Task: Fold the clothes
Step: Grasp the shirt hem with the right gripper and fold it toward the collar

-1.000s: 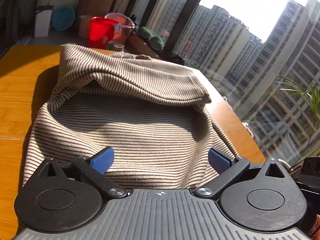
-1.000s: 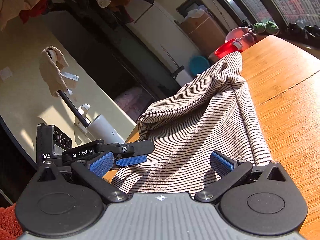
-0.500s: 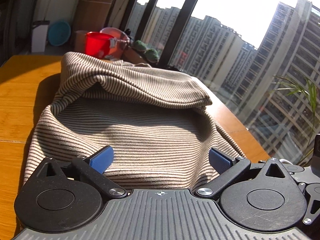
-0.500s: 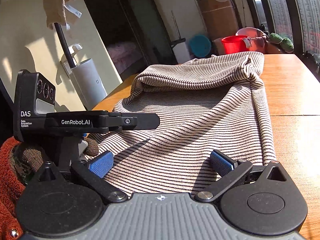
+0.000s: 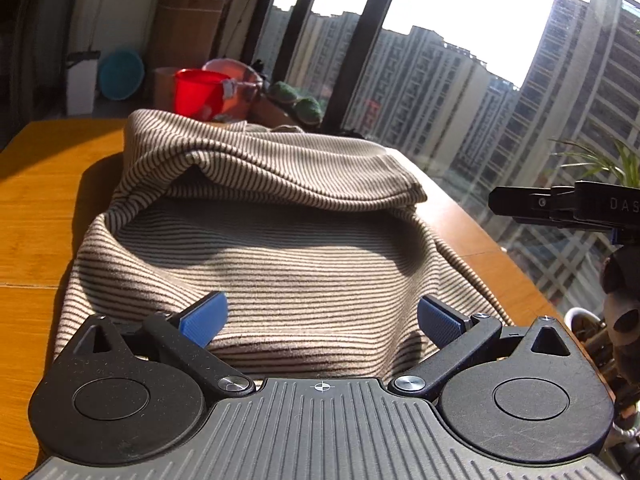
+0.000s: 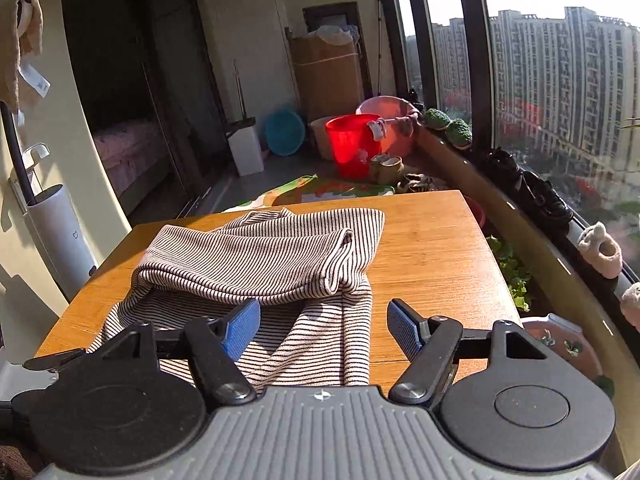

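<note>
A beige top with thin dark stripes [image 5: 280, 248] lies on the wooden table [image 5: 36, 208], its far part folded back toward me in a thick band. My left gripper [image 5: 320, 318] hovers open low over the near hem, and the blue pads [image 5: 204, 316] do not press the cloth. My right gripper [image 6: 322, 328] is held higher above the striped top [image 6: 260, 256], near its right edge. Its jaws are closing, and cloth shows below the gap without being pinched. A black part of the right-hand device [image 5: 560, 204] shows at the right edge of the left wrist view.
The table [image 6: 432, 248] has bare wood to the right of the top and ends at a window ledge with plants [image 6: 512, 272]. A red bucket [image 6: 352, 144] and basins stand on the floor beyond the far edge. A white cylinder [image 6: 60, 232] stands at the left.
The right gripper has risen and rolled level, so it looks down on the whole top, and its jaws have narrowed. The left gripper has barely moved. The right-hand device has come into the left wrist view.
</note>
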